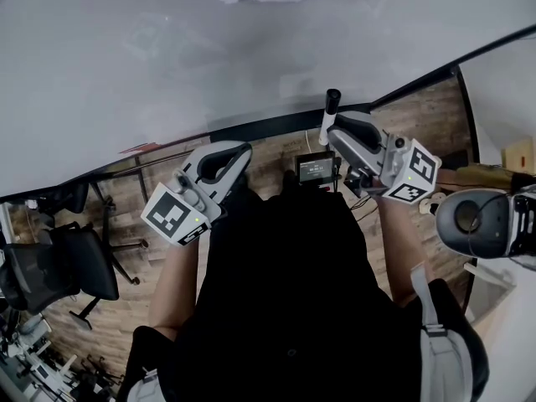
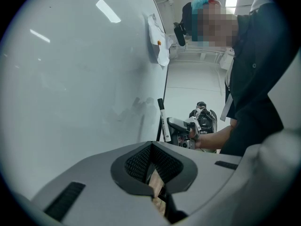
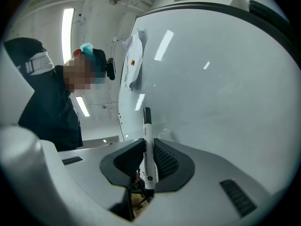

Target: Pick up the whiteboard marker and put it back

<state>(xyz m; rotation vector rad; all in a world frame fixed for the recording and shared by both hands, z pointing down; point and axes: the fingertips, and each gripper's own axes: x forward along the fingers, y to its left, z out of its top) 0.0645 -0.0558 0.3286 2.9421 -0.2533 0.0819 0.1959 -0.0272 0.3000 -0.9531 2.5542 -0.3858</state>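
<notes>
A white whiteboard marker with a black cap stands upright between the jaws of my right gripper, cap upward, close to the whiteboard. In the right gripper view the marker is pinched between the black pads, and my right gripper is shut on its barrel. The whiteboard fills the right side there. My left gripper hangs lower left, away from the marker, its jaws together with nothing in them. The left gripper view shows my left gripper, and farther off the marker beside the board.
A dark frame edge runs along the board's bottom. A white cloth or paper hangs on the board's far edge. A black office chair stands on the wooden floor at left. A small screen device sits below the board.
</notes>
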